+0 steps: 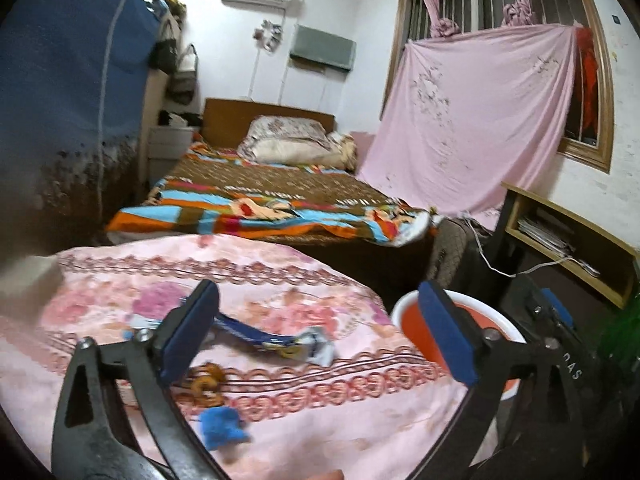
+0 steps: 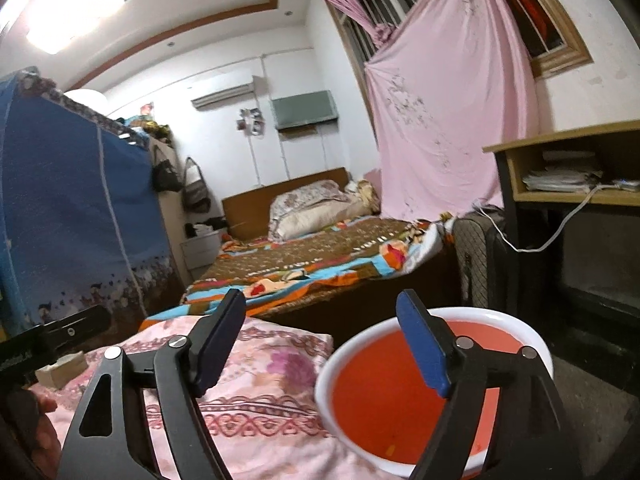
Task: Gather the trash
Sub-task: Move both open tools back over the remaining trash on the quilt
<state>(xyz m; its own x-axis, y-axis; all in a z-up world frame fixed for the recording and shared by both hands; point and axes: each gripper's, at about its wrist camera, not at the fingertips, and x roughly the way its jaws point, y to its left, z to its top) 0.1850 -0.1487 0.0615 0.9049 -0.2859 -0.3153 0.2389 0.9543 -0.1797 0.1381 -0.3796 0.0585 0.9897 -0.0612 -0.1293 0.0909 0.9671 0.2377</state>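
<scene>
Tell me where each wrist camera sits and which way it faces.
Left wrist: on the left gripper, open, aimed low over the pink floral cloth at a blue wrapper, brown scraps and blue scrap.
Right wrist: on the right gripper, open, above the red basin; the left gripper's body and hand show.
Shared: cloth, basin, bed.

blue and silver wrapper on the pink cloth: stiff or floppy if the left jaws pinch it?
The wrapper is probably floppy: it lies crumpled and flat on the cloth. It is likely light, so a push may slide it rather than lift it. Its silver end looks like foil, possibly slippery. The left gripper is open over it.
</scene>
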